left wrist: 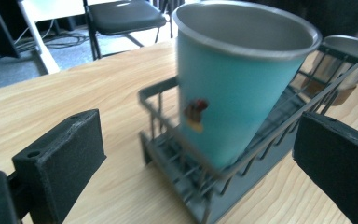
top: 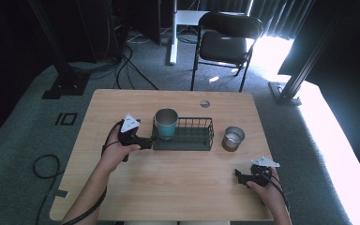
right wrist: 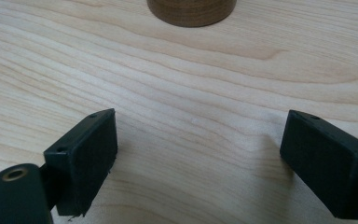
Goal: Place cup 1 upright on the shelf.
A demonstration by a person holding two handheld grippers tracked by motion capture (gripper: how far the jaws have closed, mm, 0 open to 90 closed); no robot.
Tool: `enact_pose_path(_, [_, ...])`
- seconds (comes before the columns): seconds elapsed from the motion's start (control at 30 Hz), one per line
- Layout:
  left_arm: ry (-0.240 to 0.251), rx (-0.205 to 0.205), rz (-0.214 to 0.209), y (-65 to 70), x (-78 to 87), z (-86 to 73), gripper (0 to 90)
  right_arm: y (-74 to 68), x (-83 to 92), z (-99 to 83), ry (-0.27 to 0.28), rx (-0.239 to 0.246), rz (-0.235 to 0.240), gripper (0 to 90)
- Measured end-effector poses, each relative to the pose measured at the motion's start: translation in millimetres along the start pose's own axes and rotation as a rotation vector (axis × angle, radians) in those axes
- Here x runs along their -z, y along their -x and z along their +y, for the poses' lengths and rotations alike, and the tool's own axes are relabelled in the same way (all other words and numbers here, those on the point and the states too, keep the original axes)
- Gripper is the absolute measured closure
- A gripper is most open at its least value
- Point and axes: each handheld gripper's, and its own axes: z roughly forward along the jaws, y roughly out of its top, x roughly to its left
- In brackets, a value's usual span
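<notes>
On the teal cup (left wrist: 233, 98), a small sticker (left wrist: 195, 112) bears no legible writing.

1 cup (top: 166, 123) is set in the left end of the basket (top: 194, 138) on the bench (top: 168, 187); another cup (top: 233, 138) is placed just right of it.

teal cup (left wrist: 233, 93) in wire basket (left wrist: 205, 186), left claw (left wrist: 200, 163) spread wide

Teal cup (top: 166, 123) upright in wire basket (top: 194, 136) (left end); steel cup (top: 233, 138) beside, rt.
</notes>
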Motion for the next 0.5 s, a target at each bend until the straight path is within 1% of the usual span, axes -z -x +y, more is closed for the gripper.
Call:
enact_pose_path(0.03, [-0.006,0.000,0.006,-2.5,2.0,-2.6,2.7,-0.1,0.0,0.0,0.000,-0.001,0.000,10.6])
enact_pose_path(0.1, [-0.006,0.017,0.012,-7.2,6.3,-8.0,2.8,0.0,0.0,0.0,0.000,0.000,0.000,10.6])
enact_pose_path(0.2, [-0.016,0.030,0.028,-14.6,14.1,-17.3,2.8,0.0,0.0,0.0,0.000,0.000,0.000,10.6])
enact_pose_path(0.43, [-0.035,0.052,0.055,-22.0,28.0,-36.5,2.8,0.0,0.0,0.0,0.000,0.000,0.000,10.5])
enact_pose_path(0.5, [-0.046,0.049,0.061,-22.6,31.0,-41.1,2.8,0.0,0.0,0.0,0.000,0.000,0.000,10.6])
